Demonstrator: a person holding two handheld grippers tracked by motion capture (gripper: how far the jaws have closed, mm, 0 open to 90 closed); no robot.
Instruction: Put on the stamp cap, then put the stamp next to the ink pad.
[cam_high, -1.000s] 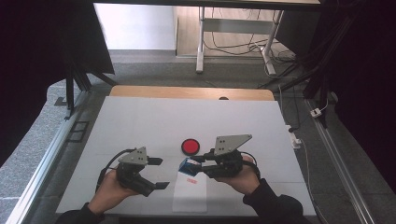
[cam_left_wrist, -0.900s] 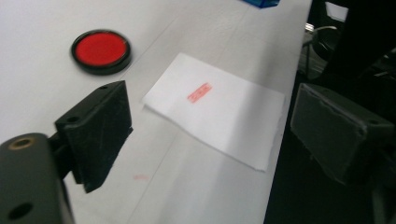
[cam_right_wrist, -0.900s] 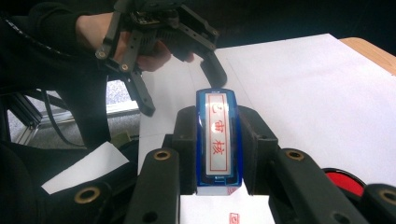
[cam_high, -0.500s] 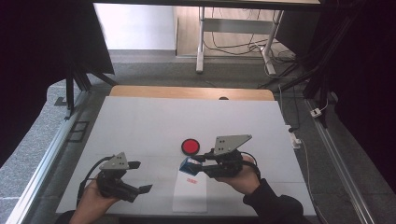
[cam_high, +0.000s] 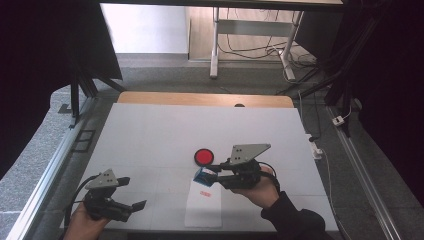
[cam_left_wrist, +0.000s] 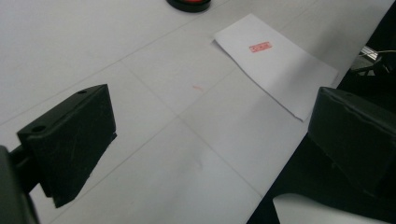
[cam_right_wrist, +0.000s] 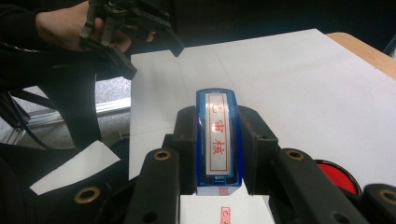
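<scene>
**Stamp clamped in my right gripper, left one empty at the table's near corner**

At the lower left of the high view, my left gripper sat over the white table, my hand beneath it cut off by the bottom edge. Its jaws had just been opening and stood wide apart with nothing between them; in the left gripper view only bare table showed in the gap, and the right-hand jaw was cropped by the frame edge.

One sheet of paper lay at lower centre of the high view, carrying one small red imprint; I could not read its characters. A second red mark at the bottom edge of the right gripper view was cut off.

One red ink pad sat just above the sheet in the high view; in both gripper views it was partly cropped.

Right of centre, my right gripper was closed tight on the one blue stamp, held over the paper's upper end. Its underside was hidden, so I could not tell whether it touched the sheet.
</scene>
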